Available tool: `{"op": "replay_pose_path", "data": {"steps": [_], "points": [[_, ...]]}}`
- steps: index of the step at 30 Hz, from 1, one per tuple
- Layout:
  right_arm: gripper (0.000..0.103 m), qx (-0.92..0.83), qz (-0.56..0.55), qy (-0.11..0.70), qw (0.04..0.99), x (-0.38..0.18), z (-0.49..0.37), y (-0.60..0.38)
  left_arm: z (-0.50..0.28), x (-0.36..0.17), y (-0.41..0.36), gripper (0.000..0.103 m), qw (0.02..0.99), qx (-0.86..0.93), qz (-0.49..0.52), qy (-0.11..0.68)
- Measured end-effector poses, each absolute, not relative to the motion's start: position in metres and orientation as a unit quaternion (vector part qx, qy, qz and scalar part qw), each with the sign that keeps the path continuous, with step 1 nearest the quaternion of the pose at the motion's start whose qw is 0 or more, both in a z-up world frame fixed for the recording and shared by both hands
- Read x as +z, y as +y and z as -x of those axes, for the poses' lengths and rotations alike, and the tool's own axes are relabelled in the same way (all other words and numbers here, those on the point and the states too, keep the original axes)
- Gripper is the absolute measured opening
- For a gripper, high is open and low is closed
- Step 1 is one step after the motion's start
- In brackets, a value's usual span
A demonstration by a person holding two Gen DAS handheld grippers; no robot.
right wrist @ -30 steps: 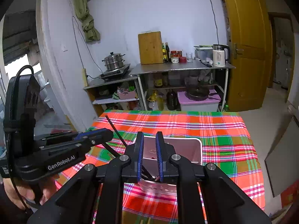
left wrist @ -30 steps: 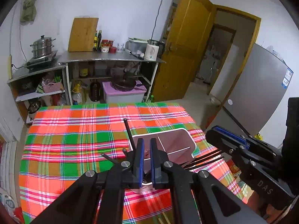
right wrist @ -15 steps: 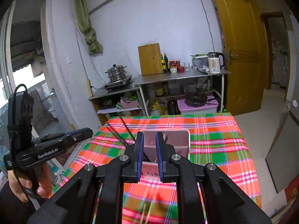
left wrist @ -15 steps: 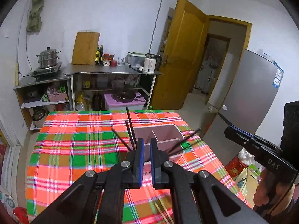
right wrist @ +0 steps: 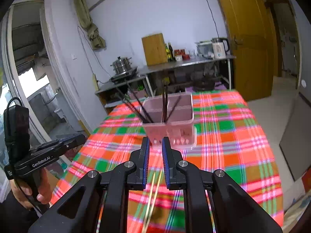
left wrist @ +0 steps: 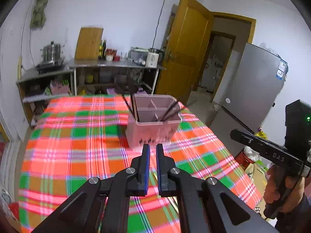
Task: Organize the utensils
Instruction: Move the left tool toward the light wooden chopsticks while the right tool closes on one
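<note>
Both tools (left wrist: 152, 145) (right wrist: 155, 138) angle down toward holder (left wrist: 153, 125).

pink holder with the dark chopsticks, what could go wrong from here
The dark chopsticks lean out over the rim of the pink holder; a knock could tip it or flick them out. The light chopsticks lie loose on the checked cloth near the table's front, where either gripper could sweep them off.
</note>
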State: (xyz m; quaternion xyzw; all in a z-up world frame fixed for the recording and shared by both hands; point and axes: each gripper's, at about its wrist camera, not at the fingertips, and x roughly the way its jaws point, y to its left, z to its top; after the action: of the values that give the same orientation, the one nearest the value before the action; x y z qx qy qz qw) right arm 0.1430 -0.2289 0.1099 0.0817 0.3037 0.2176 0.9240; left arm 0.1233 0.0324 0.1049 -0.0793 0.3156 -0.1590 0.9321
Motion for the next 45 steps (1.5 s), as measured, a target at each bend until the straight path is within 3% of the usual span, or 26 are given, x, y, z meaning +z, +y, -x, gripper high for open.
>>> {"op": "replay_pose_path", "data": {"steps": [9,31,40,42,45], "points": [[0.013,0.220,-0.086,0.350,0.906,0.065,-0.136,-0.230,-0.108,0.056,0.038,0.005,0.917,-0.157,0.101,0.352],[0.013,0.238,-0.058,0.466,0.850,-0.038,-0.167,-0.178,-0.123,-0.002,0.058,0.005,0.891,-0.132,0.136,0.412],[0.013,0.226,-0.049,0.493,0.839,-0.062,-0.179,-0.169,-0.133,-0.014,0.053,0.005,0.881,-0.140,0.147,0.427],[0.007,0.221,-0.043,0.492,0.841,-0.061,-0.178,-0.170,-0.137,-0.016,0.046,0.005,0.877,-0.148,0.151,0.432],[0.007,0.220,-0.049,0.494,0.840,-0.061,-0.175,-0.177,-0.147,-0.022,0.031,0.005,0.868,-0.163,0.161,0.441]]}}
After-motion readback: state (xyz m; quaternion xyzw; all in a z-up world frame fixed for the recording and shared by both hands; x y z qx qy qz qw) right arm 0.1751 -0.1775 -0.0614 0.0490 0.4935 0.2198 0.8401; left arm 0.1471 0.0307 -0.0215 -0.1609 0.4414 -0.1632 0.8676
